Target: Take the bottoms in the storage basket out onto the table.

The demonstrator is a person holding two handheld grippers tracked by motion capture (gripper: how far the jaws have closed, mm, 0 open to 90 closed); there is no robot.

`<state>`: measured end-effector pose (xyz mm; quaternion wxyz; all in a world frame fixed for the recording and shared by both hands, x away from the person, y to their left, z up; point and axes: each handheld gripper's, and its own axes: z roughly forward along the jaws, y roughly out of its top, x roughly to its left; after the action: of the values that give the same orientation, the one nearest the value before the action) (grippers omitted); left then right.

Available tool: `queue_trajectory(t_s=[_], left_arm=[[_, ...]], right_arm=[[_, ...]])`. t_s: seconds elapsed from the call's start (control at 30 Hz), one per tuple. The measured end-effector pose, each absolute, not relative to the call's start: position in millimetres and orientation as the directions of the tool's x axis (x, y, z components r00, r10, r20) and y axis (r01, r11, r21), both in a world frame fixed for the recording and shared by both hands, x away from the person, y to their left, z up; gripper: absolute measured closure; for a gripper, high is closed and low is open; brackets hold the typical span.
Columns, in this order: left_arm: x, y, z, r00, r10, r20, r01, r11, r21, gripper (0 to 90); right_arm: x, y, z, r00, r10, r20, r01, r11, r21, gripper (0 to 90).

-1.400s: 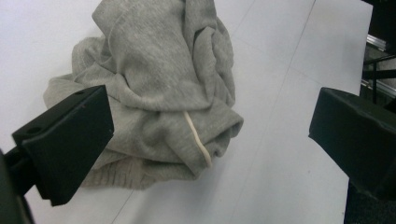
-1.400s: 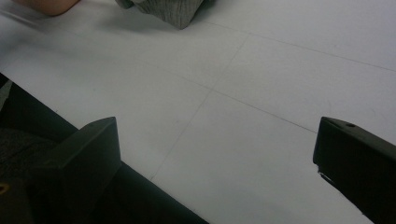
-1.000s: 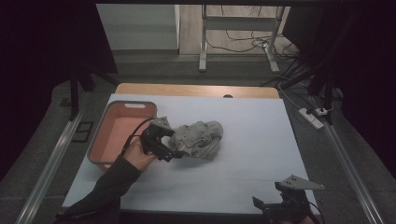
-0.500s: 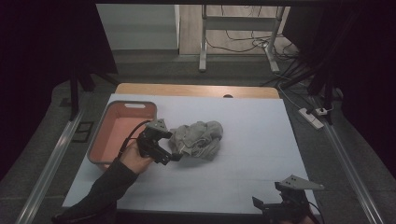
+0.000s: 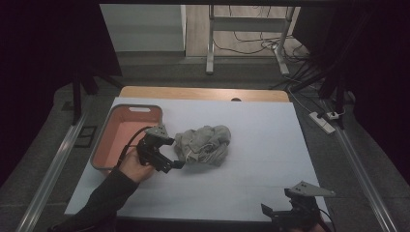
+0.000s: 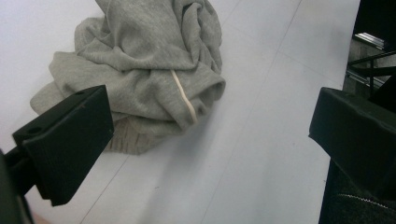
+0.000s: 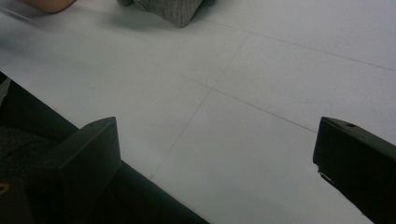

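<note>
Black jaws of the right gripper (image 5: pixel 283 212) stand wide apart with nothing between them, at the near right corner of the white table (image 5: pixel 270 145). Farther in, toward the near left edge, the left gripper (image 5: pixel 167 154) is held in a hand (image 5: pixel 133 166), its jaws also spread wide and empty, just beside the crumpled grey sweatshirt (image 5: pixel 203 144). The sweatshirt lies in a heap left of the table's middle. A pink tub (image 5: pixel 123 135) sits at the left edge
</note>
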<state>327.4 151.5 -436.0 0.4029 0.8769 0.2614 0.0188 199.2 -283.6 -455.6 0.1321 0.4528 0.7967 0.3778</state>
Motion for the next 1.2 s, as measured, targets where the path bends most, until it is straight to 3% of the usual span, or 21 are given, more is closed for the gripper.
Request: queue_trajectory(t_s=[1.2], left_arm=[[298.0,177.5,-438.2,0.834,0.514,-0.201,0.477,-0.488,0.731,0.1]], right_arm=[[199.6,-283.3,-455.5,-0.560,0.818,0.130,0.617,0.307,0.724,0.9]])
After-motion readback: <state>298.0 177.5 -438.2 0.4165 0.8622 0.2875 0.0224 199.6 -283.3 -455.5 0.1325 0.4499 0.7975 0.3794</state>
